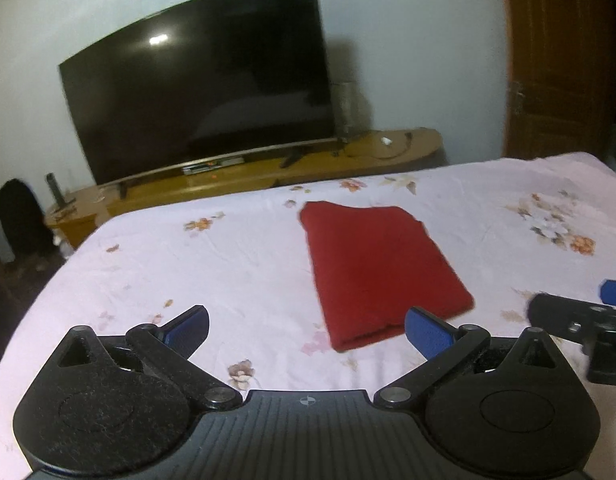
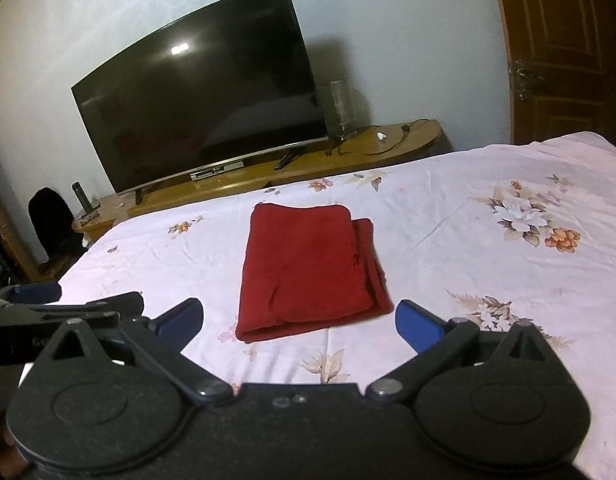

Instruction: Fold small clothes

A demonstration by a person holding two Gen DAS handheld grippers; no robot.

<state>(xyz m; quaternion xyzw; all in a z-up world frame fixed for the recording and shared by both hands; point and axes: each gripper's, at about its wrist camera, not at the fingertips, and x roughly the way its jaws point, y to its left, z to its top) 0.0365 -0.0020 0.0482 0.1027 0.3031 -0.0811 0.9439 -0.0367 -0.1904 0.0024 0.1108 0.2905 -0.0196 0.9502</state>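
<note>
A red cloth (image 1: pixel 377 268) lies folded into a narrow rectangle on the pink floral bed sheet (image 1: pixel 228 264), its layered edges showing on the right side in the right wrist view (image 2: pixel 308 272). My left gripper (image 1: pixel 308 330) hovers open just short of the cloth's near end, nothing between its blue pads. My right gripper (image 2: pixel 298 322) is also open, held back from the cloth's near edge and empty. Each gripper shows at the edge of the other's view: the right gripper (image 1: pixel 587 320) and the left gripper (image 2: pixel 48 308).
Beyond the bed's far edge a wooden TV stand (image 2: pixel 268 172) carries a large dark television (image 2: pixel 204 100), cables and small items. A wooden door (image 2: pixel 567 48) stands at the right. A dark speaker (image 2: pixel 48 220) sits on the floor at the left.
</note>
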